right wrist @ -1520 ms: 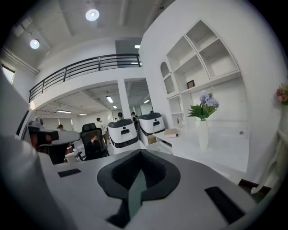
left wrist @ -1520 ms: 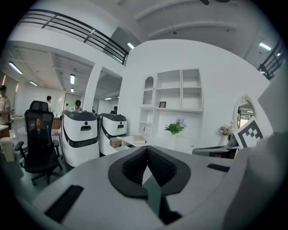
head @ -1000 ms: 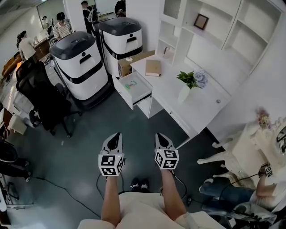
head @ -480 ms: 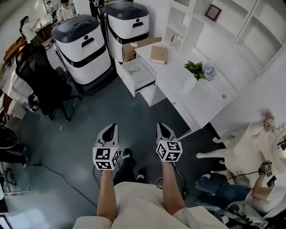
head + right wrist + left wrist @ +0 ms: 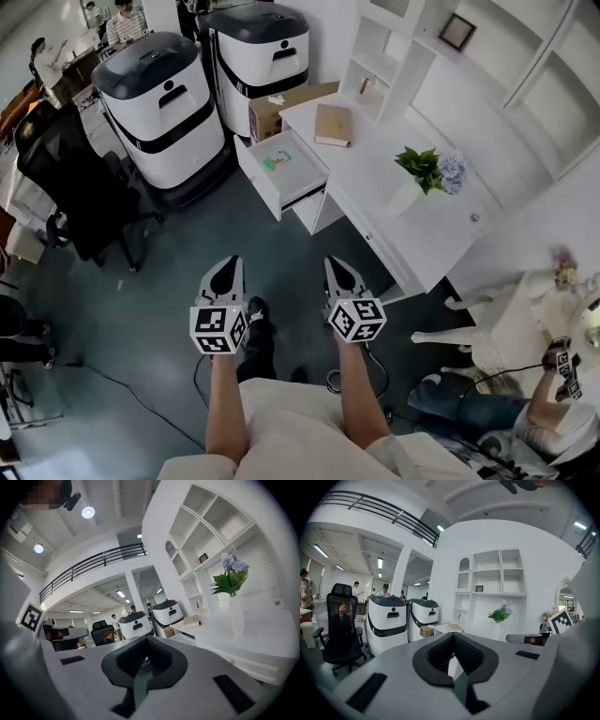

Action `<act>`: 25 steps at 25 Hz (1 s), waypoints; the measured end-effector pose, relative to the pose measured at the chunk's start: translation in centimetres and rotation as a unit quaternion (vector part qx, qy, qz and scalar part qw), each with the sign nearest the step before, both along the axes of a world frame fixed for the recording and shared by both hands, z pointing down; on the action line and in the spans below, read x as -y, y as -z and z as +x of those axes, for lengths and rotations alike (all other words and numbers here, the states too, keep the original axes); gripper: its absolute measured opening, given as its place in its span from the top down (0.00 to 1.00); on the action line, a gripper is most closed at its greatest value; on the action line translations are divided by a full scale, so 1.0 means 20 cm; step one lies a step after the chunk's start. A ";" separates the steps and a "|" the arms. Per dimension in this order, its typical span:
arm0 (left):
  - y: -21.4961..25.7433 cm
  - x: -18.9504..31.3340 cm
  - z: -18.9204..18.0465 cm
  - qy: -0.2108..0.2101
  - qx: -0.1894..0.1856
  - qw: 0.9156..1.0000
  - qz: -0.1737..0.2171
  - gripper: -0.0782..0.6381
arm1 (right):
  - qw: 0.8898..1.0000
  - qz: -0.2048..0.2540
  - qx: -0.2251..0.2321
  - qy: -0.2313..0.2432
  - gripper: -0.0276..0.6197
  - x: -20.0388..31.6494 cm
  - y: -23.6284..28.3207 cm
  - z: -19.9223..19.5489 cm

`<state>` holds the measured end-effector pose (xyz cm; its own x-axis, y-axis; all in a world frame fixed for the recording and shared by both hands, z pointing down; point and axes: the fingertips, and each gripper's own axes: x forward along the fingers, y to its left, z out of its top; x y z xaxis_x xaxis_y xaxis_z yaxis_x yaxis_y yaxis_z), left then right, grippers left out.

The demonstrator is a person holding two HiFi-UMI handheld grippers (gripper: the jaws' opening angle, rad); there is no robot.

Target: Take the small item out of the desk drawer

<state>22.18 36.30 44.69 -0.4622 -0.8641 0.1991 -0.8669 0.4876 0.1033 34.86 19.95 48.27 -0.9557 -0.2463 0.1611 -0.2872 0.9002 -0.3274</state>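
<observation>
The white desk [image 5: 375, 202] has its left drawer [image 5: 305, 167] pulled open. A small green item [image 5: 275, 161] lies inside on the drawer floor. My left gripper [image 5: 228, 266] and right gripper [image 5: 335, 266] hover side by side over the dark floor, well short of the drawer and pointing toward it. Both are shut with nothing between the jaws. In the left gripper view the left gripper [image 5: 453, 637] has its pads pressed together. The right gripper view shows the right gripper [image 5: 146, 642] the same way.
Two white-and-black machines [image 5: 159, 103] [image 5: 258, 56] stand left of the drawer, with a black office chair [image 5: 70, 178] further left. A cardboard box [image 5: 272, 112], a book [image 5: 334, 125] and a vase of flowers [image 5: 422, 178] sit on the desk. A white chair [image 5: 506, 328] stands at the right.
The person has stepped forward a little, so the desk and drawer sit slightly nearer and lower in the head view. Both grippers stay shut, side by side.
</observation>
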 end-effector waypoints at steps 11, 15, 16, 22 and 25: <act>0.04 0.47 -0.78 -0.038 -0.047 0.998 0.005 0.87 | 0.998 -0.010 0.015 -0.059 0.92 0.45 0.06 -0.68; 0.06 0.63 -1.02 -0.060 -0.059 0.996 0.009 0.87 | 0.997 -0.024 0.023 -0.068 0.92 0.57 0.08 -0.91; 0.06 0.67 -1.07 -0.068 -0.061 0.996 0.011 0.87 | 0.997 -0.027 0.024 -0.070 0.92 0.59 0.08 -0.96; 0.05 0.75 -1.41 -0.045 -0.066 0.996 0.041 0.87 | 0.996 -0.030 0.025 -0.082 0.92 0.71 0.06 -1.23; 0.05 0.76 -1.53 -0.038 -0.072 0.995 0.058 0.87 | 0.996 -0.029 0.013 -0.082 0.92 0.74 0.02 -1.31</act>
<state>-8.51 21.13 43.78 -0.3688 -0.9165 0.1549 -0.8730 0.3987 0.2809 8.72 5.17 47.83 -0.9075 -0.3905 0.1551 -0.4195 0.8212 -0.3869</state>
